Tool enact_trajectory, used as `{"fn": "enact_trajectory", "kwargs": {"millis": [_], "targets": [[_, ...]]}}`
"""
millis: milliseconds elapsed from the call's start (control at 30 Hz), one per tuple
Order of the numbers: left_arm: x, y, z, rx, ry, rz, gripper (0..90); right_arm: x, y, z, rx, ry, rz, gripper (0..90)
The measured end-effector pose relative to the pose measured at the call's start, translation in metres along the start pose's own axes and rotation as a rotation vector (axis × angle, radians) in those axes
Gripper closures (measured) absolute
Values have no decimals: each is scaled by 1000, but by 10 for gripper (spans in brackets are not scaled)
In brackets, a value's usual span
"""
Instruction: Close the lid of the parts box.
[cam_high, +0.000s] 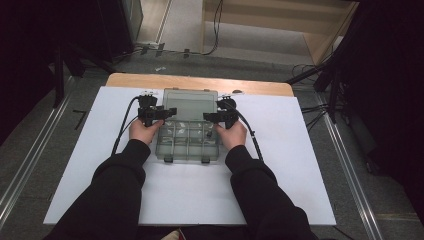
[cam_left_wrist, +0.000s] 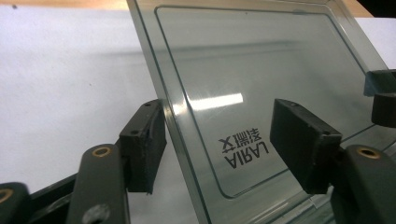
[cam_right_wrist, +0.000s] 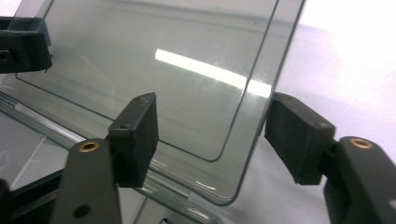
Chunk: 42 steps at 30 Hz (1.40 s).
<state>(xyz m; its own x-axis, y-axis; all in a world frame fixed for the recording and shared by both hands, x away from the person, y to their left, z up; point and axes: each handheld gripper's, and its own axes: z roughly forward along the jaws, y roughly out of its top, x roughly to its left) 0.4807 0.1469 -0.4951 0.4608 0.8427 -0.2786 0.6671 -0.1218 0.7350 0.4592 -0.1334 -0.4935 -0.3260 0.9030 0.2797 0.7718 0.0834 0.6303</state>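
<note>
lid held between two loose tools, not yet gripped

the left tool (cam_left_wrist: 217, 144) stands with its jaws partly open around the left edge of the clear lid (cam_left_wrist: 261, 70): one pad (cam_left_wrist: 144, 144) sits just outside the edge, perhaps brushing it, the other pad hangs over the printed face with a plain gap. the right tool (cam_right_wrist: 210, 140) mirrors this at the lid's right edge (cam_right_wrist: 261, 112), one pad in front of the pane, the other beyond it, both apart from the plastic. neither has hold of anything.

the lid is raised and tilted on its hinge above the compartment box (cam_high: 187, 145), which sits at the far middle of the white surface (cam_high: 300, 190), between the person's two hands.

risks, as i judge them: the pane is smooth and glossy, so a squeeze on the thin rim could slide off and let the lid drop. if one tool closes before the other, or the two push unevenly, the lid could twist against its hinge. the box looks light, so a sideways shove may skate it across the surface or jolt the small parts in its compartments.
</note>
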Motion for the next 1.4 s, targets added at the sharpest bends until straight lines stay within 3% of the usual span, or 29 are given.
{"fn": "enact_trajectory", "kwargs": {"millis": [233, 600, 1400], "targets": [[-3, 3, -6, -29, 10, 13, 430, 0, 2, -7, -17, 3, -15, 379], [-6, 8, -16, -69, -19, 12, 455, -1, 5, -21, -41, 31, -13, 407], [-14, 9, -39, -94, -27, 63, 484, -3, 2, -41, -84, 82, -42, 488]]}}
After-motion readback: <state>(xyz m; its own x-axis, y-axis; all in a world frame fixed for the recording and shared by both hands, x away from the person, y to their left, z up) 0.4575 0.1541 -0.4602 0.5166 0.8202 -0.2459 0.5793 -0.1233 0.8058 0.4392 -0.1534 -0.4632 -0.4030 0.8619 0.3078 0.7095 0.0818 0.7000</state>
